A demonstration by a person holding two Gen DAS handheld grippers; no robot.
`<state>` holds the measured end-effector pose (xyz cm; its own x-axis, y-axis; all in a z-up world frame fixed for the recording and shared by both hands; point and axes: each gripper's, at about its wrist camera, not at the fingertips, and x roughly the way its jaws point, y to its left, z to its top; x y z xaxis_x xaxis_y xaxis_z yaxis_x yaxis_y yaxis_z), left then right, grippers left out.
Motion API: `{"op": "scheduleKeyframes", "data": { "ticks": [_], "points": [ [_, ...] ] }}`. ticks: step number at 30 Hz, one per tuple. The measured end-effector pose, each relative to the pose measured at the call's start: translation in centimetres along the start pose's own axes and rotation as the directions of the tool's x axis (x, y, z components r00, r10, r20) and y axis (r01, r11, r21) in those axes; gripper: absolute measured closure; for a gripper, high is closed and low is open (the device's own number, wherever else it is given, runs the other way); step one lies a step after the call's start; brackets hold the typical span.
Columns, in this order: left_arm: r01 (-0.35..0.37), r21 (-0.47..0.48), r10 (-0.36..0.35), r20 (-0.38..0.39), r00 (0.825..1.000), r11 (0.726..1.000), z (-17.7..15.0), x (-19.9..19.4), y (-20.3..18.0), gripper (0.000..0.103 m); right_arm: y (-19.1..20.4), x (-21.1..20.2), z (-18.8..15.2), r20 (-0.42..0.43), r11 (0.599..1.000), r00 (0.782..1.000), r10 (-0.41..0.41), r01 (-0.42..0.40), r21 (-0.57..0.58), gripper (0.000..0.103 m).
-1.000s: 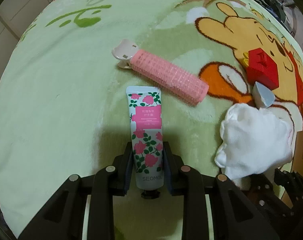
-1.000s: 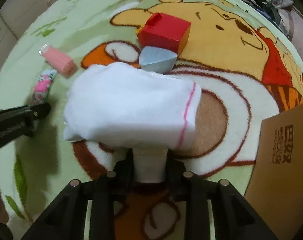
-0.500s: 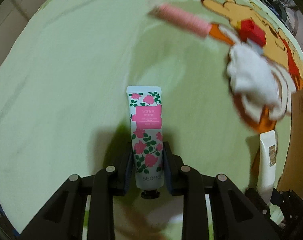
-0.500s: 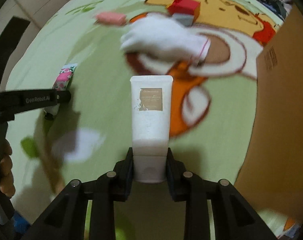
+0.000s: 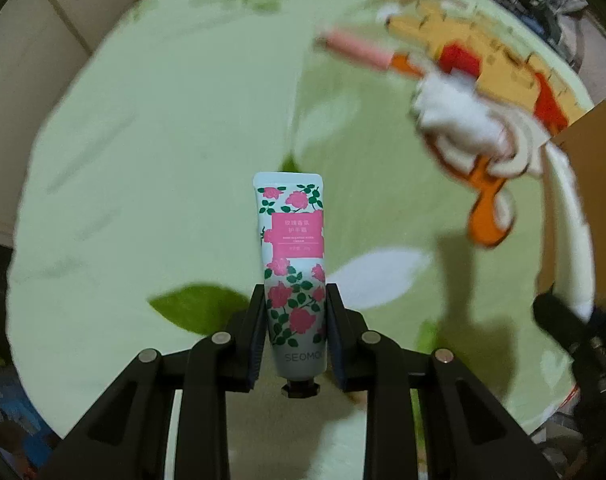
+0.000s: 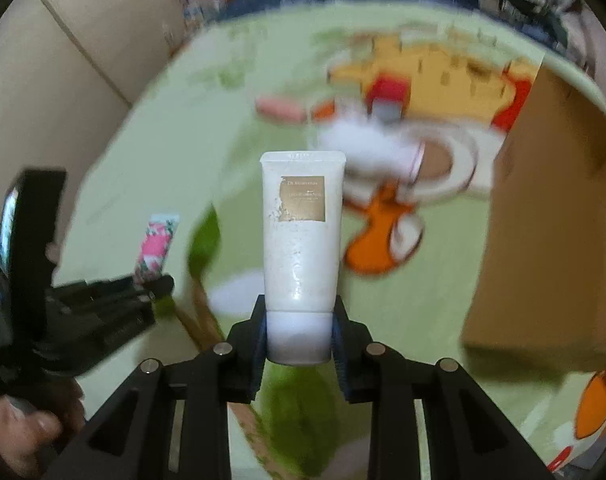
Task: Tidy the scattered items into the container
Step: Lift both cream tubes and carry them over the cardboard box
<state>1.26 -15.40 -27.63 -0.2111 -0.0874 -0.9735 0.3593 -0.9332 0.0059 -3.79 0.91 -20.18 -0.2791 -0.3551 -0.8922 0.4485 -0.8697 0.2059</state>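
Observation:
My left gripper [image 5: 295, 312] is shut on a rose-patterned cream tube [image 5: 291, 248], held above the green blanket [image 5: 143, 160]. My right gripper [image 6: 299, 320] is shut on a white tube [image 6: 301, 236] by its cap end, also lifted. The cardboard box [image 6: 543, 220] stands at the right of the right wrist view and shows in the left wrist view [image 5: 591, 136]. A pink hair roller [image 5: 359, 50], a white cloth [image 5: 455, 116] and a red box [image 5: 461, 58] lie on the blanket, blurred. The rose tube and left gripper show in the right wrist view [image 6: 155, 244].
The blanket has a cartoon bear print [image 6: 443, 72]. A grey wedge [image 6: 387, 110] sits by the red box [image 6: 387, 88]. Pale cabinets [image 6: 83, 60] stand at the left beyond the blanket. The white tube and right gripper appear at the right edge of the left wrist view [image 5: 575, 240].
Both grippers have lifted and pulled back from the blanket with their tubes. The white tube came out from under the white cloth. The items on the blanket now look farther away.

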Motion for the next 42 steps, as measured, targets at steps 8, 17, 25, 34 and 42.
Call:
{"op": "scheduleKeyframes", "data": {
  "ticks": [8,17,25,34,42],
  "points": [
    [0.043,0.033,-0.049,0.203,0.978,0.999,6.6,-13.0,-0.5,0.075,1.1,-10.0,4.7,0.238,0.998,0.970,-0.047,0.053,-0.019,0.075],
    [-0.009,0.098,-0.027,0.363,0.931,0.995,7.3,-23.2,-1.8,0.075,1.7,-14.5,5.5,0.312,0.996,0.947,-0.074,0.083,-0.013,0.075],
    [-0.029,0.180,-0.051,0.425,0.904,0.983,6.6,-26.8,-3.9,0.075,1.1,-17.3,4.3,0.338,0.995,0.936,-0.095,0.096,0.013,0.075],
    [-0.017,0.309,-0.128,0.443,0.887,0.951,5.9,-27.6,-9.2,0.075,-3.3,-20.3,2.4,0.363,0.979,0.911,-0.197,0.162,0.126,0.075],
    [0.014,0.431,-0.214,0.420,0.882,0.902,4.9,-27.4,-15.0,0.075,-7.2,-23.0,-0.1,0.372,0.945,0.878,-0.302,0.223,0.240,0.075]
  ]
}}
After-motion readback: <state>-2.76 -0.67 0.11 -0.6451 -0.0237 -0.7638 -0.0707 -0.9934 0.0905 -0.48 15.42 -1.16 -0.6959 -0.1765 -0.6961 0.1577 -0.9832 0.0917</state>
